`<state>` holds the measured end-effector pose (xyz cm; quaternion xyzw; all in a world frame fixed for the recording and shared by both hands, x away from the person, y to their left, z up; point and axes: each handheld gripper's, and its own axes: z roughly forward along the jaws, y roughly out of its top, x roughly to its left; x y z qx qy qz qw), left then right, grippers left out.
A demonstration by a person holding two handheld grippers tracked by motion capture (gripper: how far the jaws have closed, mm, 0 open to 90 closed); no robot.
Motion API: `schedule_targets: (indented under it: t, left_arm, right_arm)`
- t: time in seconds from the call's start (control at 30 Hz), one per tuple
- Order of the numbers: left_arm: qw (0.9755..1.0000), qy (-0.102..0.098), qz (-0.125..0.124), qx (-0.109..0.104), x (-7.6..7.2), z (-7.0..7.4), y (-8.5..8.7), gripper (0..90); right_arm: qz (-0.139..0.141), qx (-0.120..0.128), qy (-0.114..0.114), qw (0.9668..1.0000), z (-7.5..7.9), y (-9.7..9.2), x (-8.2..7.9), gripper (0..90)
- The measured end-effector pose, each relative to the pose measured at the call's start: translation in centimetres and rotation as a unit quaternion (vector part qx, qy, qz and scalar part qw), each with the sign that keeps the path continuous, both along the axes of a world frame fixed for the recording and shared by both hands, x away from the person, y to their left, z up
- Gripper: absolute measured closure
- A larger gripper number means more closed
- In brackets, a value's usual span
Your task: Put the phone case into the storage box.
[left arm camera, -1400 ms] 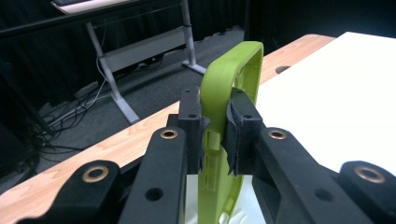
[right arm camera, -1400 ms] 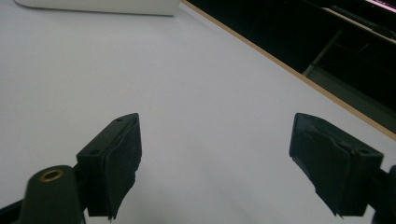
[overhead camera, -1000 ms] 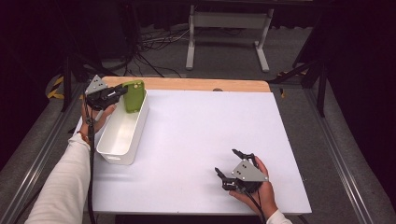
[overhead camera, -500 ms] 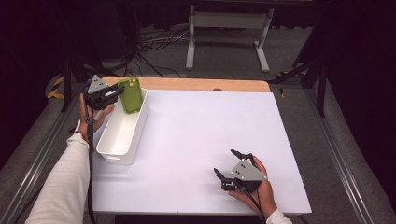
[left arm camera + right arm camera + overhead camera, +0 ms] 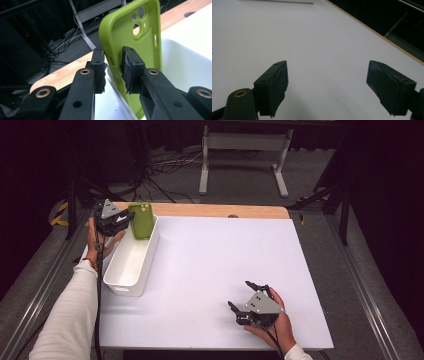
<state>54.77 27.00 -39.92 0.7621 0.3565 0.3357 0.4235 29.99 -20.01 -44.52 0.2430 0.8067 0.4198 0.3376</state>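
One green phone case (image 5: 130,45) | clamped upright, left hand-held gripper (image 5: 113,70) | apparently above white bin (image 5: 131,262)

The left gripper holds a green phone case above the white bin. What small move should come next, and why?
Probably lower the left gripper a little, then open it. Its jaws clamp the edge of the green phone case, which stands upright over the far end of the white bin, so a short descent should let it drop inside. The right gripper rests open on the table, uninvolved.
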Motion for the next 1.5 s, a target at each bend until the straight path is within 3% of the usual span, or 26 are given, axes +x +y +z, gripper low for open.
schedule_targets:
  t: [0.1,0.33,0.6,1.03,1.23,1.5]
  left_arm:
    - [1.0000,0.002,0.007,0.004,0.1,0.0,-0.1,74.9]
    - [0.9994,0.010,0.024,-0.023,-0.2,-0.1,0.4,67.6]
    - [0.9994,0.006,0.029,-0.019,-0.6,0.2,0.5,67.7]
    - [0.9990,-0.010,0.020,-0.038,-2.4,1.1,0.9,66.0]
    - [0.9993,-0.020,0.013,-0.028,-3.8,1.8,0.6,65.4]
    - [0.9990,-0.025,0.011,-0.036,-4.8,2.1,0.7,64.7]
  right_arm:
    - [0.001,-0.002,0.001,1.0000,0.0,0.0,0.0,18.8]
    - [-0.001,-0.002,-0.001,1.0000,0.1,0.0,-0.1,18.8]
    - [-0.003,0.004,-0.009,1.0000,0.6,-0.1,-0.3,18.9]
    - [-0.002,0.020,-0.018,0.9996,1.1,-0.5,-0.4,19.1]
    - [0.004,0.023,-0.021,0.9995,1.2,-0.3,-0.7,19.1]
    - [0.015,0.026,-0.021,0.9993,1.2,-0.1,-0.6,19.2]
